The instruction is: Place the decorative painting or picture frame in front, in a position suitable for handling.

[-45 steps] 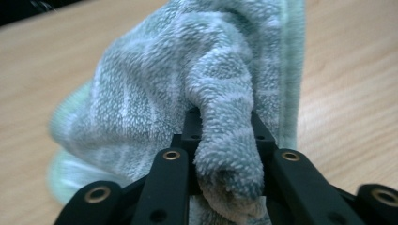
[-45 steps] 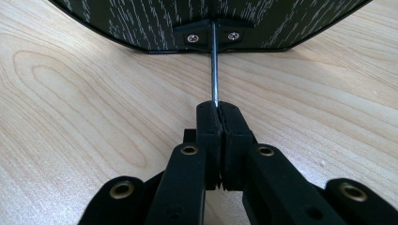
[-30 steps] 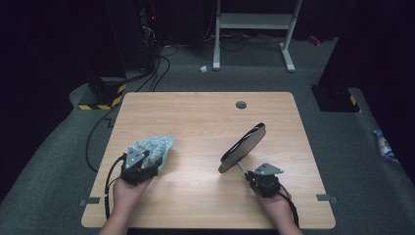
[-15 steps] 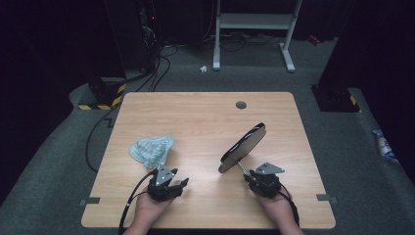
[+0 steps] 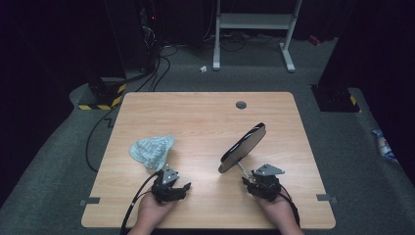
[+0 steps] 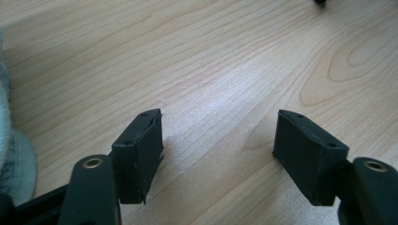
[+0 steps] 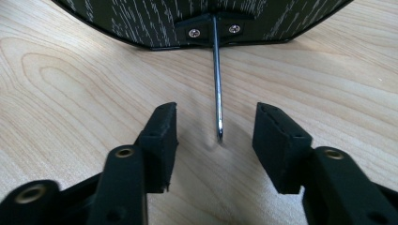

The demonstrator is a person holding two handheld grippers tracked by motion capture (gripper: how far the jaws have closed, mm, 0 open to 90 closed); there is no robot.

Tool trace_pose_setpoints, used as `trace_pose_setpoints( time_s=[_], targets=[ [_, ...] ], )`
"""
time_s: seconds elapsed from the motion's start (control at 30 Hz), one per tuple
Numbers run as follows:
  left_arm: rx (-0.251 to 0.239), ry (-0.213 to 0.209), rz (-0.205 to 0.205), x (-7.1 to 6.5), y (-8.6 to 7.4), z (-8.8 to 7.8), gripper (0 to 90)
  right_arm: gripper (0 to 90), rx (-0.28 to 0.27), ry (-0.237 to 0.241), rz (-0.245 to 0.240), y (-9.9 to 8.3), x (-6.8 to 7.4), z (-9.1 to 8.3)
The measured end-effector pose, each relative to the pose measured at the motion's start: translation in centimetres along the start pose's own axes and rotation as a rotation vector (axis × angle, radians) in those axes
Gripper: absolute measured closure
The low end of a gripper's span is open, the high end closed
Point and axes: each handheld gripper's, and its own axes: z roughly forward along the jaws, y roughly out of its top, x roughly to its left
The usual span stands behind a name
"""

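A dark oval panel (image 5: 243, 146) stands tilted on the wooden table (image 5: 195, 117), propped on a thin metal wire leg (image 7: 217, 84) fixed to its patterned back (image 7: 141, 18) by a small bracket with two screws. My right gripper (image 7: 215, 133) is open; its jaws have just been opening and stand either side of the wire's tip without touching it. In the high view the right gripper (image 5: 258, 182) sits just behind the panel. A crumpled pale blue-green cloth (image 5: 151, 148) lies at left. My left gripper (image 5: 177, 188) is open over bare wood; its jaws (image 6: 218, 145) have just been opening, with nothing between them.
The cloth's edge (image 6: 11, 154) lies at the far left of the left gripper view. A round cable hole (image 5: 241, 104) sits near the table's far edge. Beyond the table are floor cables, a yellow-black striped base (image 5: 100, 100) and a white metal frame (image 5: 254, 22).
My left hand has left the cloth lying on the table and moved right, toward the front edge. The right hand has kept its place behind the panel.
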Motion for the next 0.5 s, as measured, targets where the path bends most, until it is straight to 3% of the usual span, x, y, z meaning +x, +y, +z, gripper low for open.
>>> trace_pose_setpoints(
  time_s=[0.23, 0.5],
  targets=[
    [0.01, 0.003, -0.002, 0.02, 0.03, 0.05, 26.6, 39.4, 0.011, -0.035, 0.012, -0.38, 0.12, -0.37],
    [0.01, 0.008, -0.005, 0.01, 0.02, 0.04, 26.5, 44.2, 0.006, -0.066, 0.038, -0.61, -0.57, -0.65]
  ],
)
